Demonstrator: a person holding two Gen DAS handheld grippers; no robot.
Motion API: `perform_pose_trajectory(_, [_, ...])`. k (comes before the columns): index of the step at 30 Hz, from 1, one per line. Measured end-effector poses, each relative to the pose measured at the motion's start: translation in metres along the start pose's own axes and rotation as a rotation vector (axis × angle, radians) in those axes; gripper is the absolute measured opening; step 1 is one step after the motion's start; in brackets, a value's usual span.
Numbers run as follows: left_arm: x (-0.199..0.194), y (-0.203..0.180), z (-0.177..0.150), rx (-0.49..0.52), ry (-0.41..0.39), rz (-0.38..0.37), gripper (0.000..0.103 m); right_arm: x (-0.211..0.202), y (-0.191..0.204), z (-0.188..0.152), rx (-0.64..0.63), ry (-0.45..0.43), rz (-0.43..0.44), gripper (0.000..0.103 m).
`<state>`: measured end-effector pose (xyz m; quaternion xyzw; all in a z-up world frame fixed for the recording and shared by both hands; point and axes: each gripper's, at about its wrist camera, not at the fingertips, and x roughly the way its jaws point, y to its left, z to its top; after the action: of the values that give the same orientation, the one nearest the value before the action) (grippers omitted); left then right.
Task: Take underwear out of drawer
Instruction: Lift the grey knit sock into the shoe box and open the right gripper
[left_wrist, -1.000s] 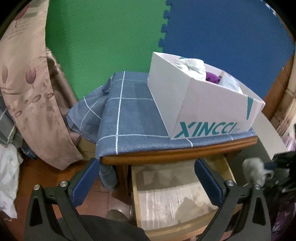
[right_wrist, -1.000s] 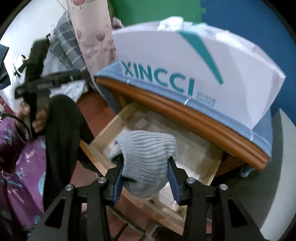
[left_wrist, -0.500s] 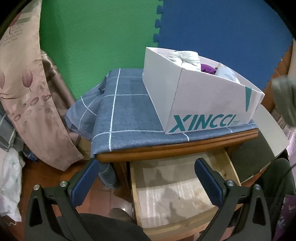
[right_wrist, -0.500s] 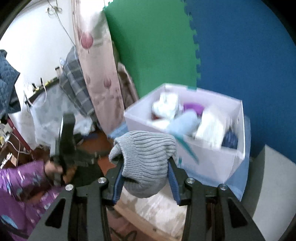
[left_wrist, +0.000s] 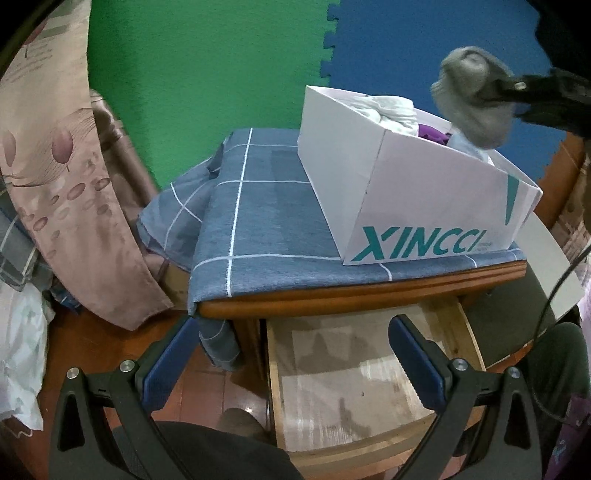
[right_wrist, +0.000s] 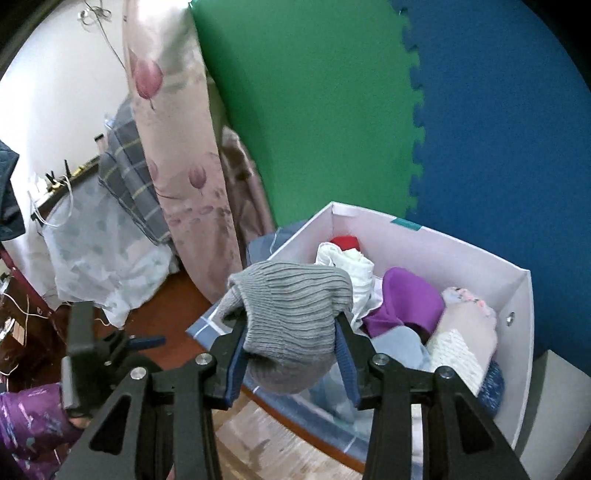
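Note:
My right gripper is shut on a rolled grey ribbed underwear, held in the air above the near corner of the white XINCCI box. In the left wrist view the same grey underwear hangs over the box at the upper right. The wooden drawer under the table stands pulled out, its lined bottom bare. My left gripper is open, low in front of the drawer, with nothing between its fingers.
The box holds several rolled garments, white, purple and others. It stands on a blue checked cloth over the wooden table. A floral curtain hangs at the left; green and blue foam mats cover the wall.
My right gripper has risen from the drawer with the grey underwear and now holds it over the box. The left gripper has stayed in place.

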<state>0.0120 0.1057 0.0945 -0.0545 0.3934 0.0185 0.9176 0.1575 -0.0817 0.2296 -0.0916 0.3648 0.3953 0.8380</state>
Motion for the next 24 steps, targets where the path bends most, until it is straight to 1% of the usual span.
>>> perform_pose_trajectory(7, [0.001, 0.005, 0.000, -0.021, 0.000, 0.044, 0.102, 0.049, -0.001, 0.001, 0.000, 0.083, -0.028, 0.043])
perform_pose_trajectory(18, [0.001, 0.000, 0.000, 0.010, -0.011, 0.062, 0.102, 0.088, 0.008, 0.009, -0.008, 0.138, -0.062, 0.044])
perform_pose_trajectory(20, [0.000, 0.000, -0.001, 0.012, -0.011, 0.062, 0.102, 0.093, 0.014, 0.010, -0.029, 0.165, -0.093, 0.044])
perform_pose_trajectory(23, [0.000, 0.000, -0.001, 0.015, -0.011, 0.064, 0.102, 0.101, 0.018, 0.012, -0.057, 0.176, -0.121, 0.044])
perform_pose_trajectory(24, [0.000, 0.000, -0.001, 0.016, -0.011, 0.064, 0.102, 0.104, 0.018, 0.012, -0.071, 0.179, -0.142, 0.044])
